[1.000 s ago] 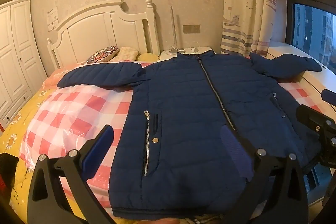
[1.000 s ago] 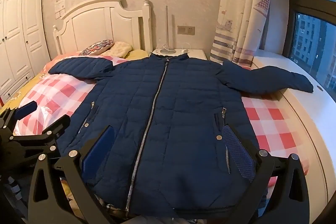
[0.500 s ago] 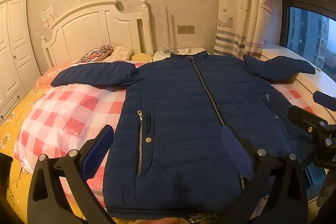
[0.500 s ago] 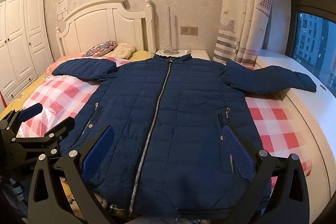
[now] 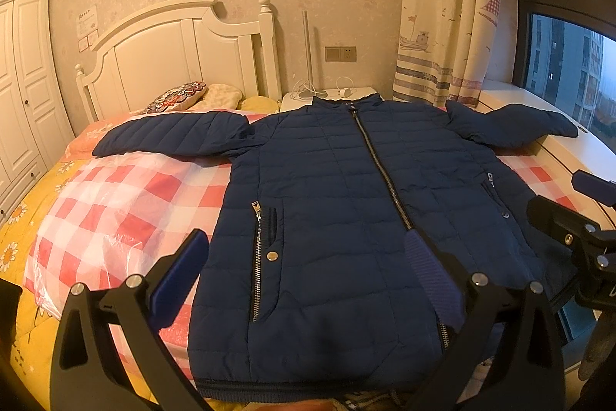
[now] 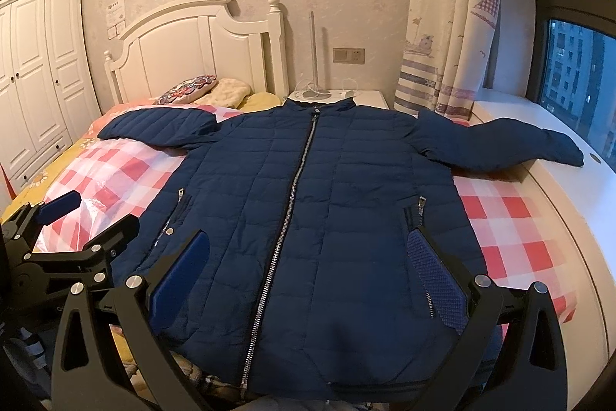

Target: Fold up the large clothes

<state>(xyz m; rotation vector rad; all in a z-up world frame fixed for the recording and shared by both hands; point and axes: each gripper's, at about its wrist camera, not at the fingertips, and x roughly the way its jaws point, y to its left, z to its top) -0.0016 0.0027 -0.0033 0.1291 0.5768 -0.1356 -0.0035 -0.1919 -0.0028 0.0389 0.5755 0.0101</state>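
A navy quilted jacket (image 6: 308,218) lay flat and zipped on the bed (image 6: 512,226), front up, collar toward the white headboard (image 6: 192,52). Both sleeves were spread outward (the right one reached onto the white window ledge (image 6: 558,180)). The right gripper (image 6: 308,280) hovered over the hem with its blue-padded fingers wide apart, holding nothing. The left gripper (image 6: 77,214) sat open at the left edge, near the checked cover.
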